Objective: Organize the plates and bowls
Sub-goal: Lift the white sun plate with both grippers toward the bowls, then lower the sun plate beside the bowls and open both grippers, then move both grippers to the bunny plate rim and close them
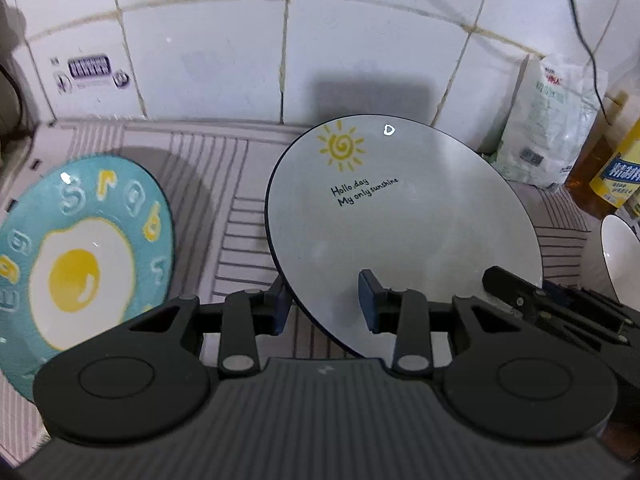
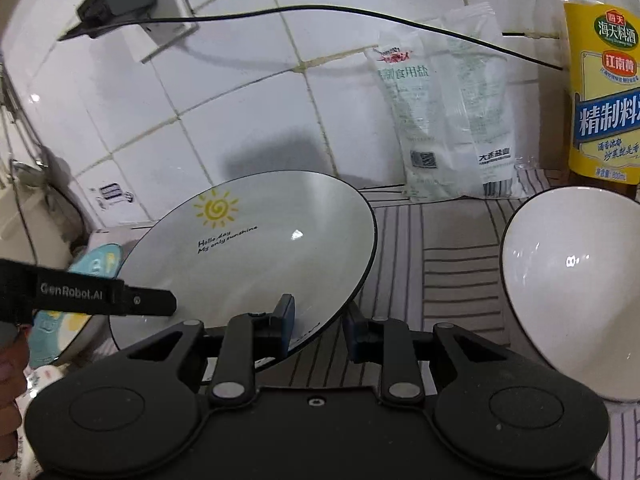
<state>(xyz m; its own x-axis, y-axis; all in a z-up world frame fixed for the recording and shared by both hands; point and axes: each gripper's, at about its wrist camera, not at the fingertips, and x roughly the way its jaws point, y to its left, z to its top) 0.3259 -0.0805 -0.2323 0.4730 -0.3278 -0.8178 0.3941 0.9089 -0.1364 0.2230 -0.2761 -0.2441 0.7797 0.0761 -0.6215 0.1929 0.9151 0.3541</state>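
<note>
Through the left wrist camera, the left hand-held gripper (image 1: 326, 304) had its blue pads closed on the near rim of a round grey-white ceramic plate with a dark edge (image 1: 404, 232), one pad under the rim and one on its face. The plate bore a yellow sun drawing and two lines of black writing, and it was held tilted, lifted off the striped grey mat (image 1: 244, 236) covering the bench. To the left lay a round teal plate painted with a fried egg and raised letters (image 1: 84, 264), well apart from the held plate. Part of the right hand-held gripper (image 1: 552, 304) showed at the plate's right rim. Behind stood a white tiled wall (image 1: 224, 56), a pale plastic salt bag (image 1: 548, 120) and a yellow-labelled bottle (image 1: 616, 176), with the edge of a white bowl (image 1: 618, 256) at the far right.

Through the right wrist camera, the right hand-held gripper (image 2: 318, 328) was narrow, pinching the same sun plate (image 2: 256, 248) at its lower right rim. The black finger of the left hand-held gripper (image 2: 104, 300) reached in across the plate's left side. The teal plate (image 2: 96, 264) peeked out behind it. The white ceramic bowl with a thin dark rim (image 2: 568, 280) rested on the striped mat (image 2: 448, 264) to the right, apart from the plate. The salt bag (image 2: 448, 120) leaned on the tiles, the bottle (image 2: 604, 92) beside it, and a black charger (image 2: 116, 0) sat in a wall socket.
</note>
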